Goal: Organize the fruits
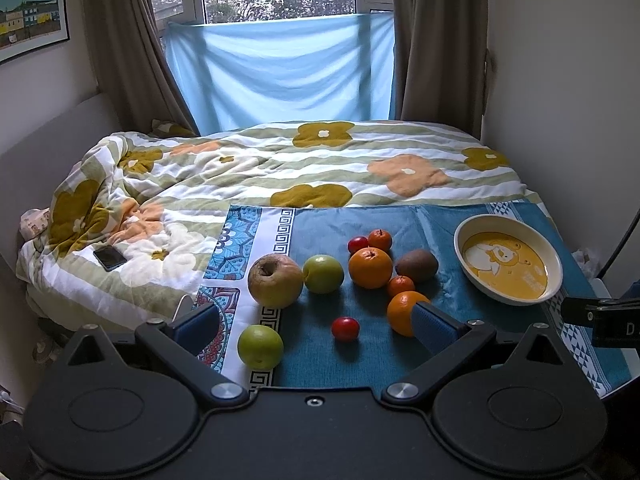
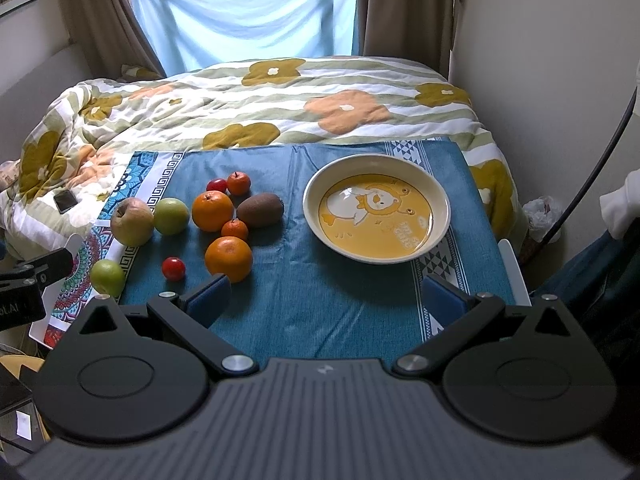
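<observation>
Taking the yellow bowl (image 2: 376, 209) as landmark: farthest to its left, on the flowered quilt (image 1: 280, 160), lies a dark phone (image 1: 109, 257). Nearer the bowl, the blue cloth (image 2: 320, 312) covers the desk, and all the fruit sits on it, left of the bowl and apart from it. At the cloth's patterned left border are a green apple (image 1: 260, 346) and, farther back, a wrinkled yellowish apple (image 1: 275, 280) that touches or nearly touches a second green apple (image 1: 323, 273). Closer to the bowl come a lone cherry tomato (image 1: 345, 328), then a cluster: another cherry tomato (image 1: 358, 244) and a small tangerine (image 1: 380, 239) at the back, a large orange (image 1: 370, 267), a small tangerine (image 1: 400, 285) in front of it, and a second large orange (image 1: 405, 313). The kiwi (image 1: 416, 265) lies nearest the bowl's left side. The bowl itself holds no fruit.

The left hand-held gripper (image 1: 316, 328) is spread wide, holding nothing, in front of the fruit; its right finger overlaps the near orange in the left wrist view. The right hand-held gripper (image 2: 326, 300) is likewise wide and unladen, in front of the bowl.
</observation>
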`<state>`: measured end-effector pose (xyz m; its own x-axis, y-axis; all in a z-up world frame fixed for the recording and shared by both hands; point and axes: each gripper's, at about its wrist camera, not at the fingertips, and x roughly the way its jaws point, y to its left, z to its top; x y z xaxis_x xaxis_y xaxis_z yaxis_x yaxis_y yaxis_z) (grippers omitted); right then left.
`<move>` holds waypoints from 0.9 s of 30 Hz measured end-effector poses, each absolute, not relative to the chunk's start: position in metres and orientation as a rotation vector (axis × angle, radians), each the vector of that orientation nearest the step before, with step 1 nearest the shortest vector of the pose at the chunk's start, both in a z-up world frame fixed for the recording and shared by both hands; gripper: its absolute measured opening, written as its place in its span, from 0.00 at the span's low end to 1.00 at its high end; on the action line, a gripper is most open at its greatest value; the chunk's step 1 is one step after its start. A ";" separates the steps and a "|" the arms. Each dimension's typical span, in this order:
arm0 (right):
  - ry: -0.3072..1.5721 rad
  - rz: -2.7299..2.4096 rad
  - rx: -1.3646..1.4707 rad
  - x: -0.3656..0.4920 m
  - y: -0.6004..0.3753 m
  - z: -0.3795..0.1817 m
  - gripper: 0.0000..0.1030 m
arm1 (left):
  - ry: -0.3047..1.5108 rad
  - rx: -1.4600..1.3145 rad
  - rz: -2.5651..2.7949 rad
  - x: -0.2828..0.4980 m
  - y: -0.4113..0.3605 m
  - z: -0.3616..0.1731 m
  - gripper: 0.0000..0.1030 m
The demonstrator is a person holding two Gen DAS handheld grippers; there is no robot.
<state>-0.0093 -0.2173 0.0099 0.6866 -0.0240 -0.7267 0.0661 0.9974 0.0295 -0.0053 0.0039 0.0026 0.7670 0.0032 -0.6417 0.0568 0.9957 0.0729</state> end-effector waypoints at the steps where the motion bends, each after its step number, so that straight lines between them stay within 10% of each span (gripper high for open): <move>1: 0.812 -0.051 0.053 -0.010 -0.217 0.009 1.00 | 0.697 0.089 -0.030 -0.005 0.004 0.003 1.00; 27: 0.803 0.044 0.029 0.009 -0.222 0.013 1.00 | 0.727 0.083 0.037 -0.002 0.006 0.003 1.00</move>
<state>0.0086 -0.2224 0.0130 0.6939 0.0503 -0.7183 -0.0283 0.9987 0.0427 -0.0022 0.0059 0.0033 0.7464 0.0620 -0.6626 -0.0046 0.9961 0.0880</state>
